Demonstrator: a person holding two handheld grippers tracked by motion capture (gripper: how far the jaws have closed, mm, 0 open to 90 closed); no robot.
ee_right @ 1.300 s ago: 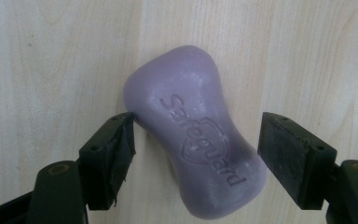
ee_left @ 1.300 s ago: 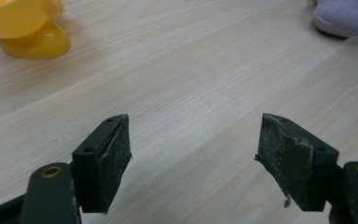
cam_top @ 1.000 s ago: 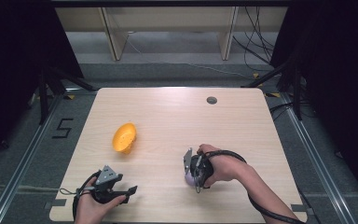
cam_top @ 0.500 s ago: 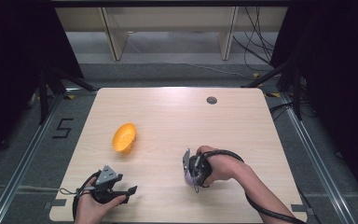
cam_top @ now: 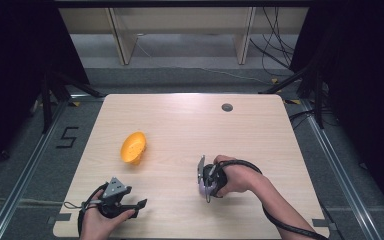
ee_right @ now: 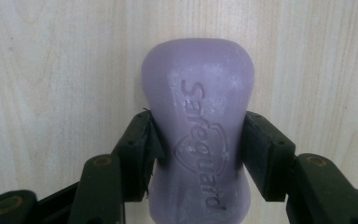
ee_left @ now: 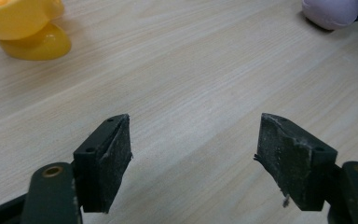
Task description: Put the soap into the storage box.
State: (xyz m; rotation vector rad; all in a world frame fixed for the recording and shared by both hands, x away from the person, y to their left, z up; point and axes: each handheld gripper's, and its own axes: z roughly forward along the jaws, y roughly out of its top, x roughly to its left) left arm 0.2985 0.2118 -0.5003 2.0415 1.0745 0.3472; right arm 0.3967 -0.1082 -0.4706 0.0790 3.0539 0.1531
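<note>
Right gripper (ee_right: pixel 196 140) pinches a purple soap bar (ee_right: pixel 198 116) at its waist, low over the table (cam_top: pixel 190 125) — perhaps touching it. Left gripper (ee_left: pixel 193 158), spread and empty, waits nearer the yellow dish (cam_top: pixel 133 147). Soap grasped; placing it — probably there — remains.

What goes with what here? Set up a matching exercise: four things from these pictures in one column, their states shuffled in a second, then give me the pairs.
Things:
1. soap bar
2. yellow dish
3. left gripper
4. right gripper

States:
A. jaws apart over bare table, holding nothing
B. purple, stamped with a brand name, clamped at its waist
C. on the table's left half, untouched
D. jaws closed on something

Pairs: 1-B, 2-C, 3-A, 4-D
</note>
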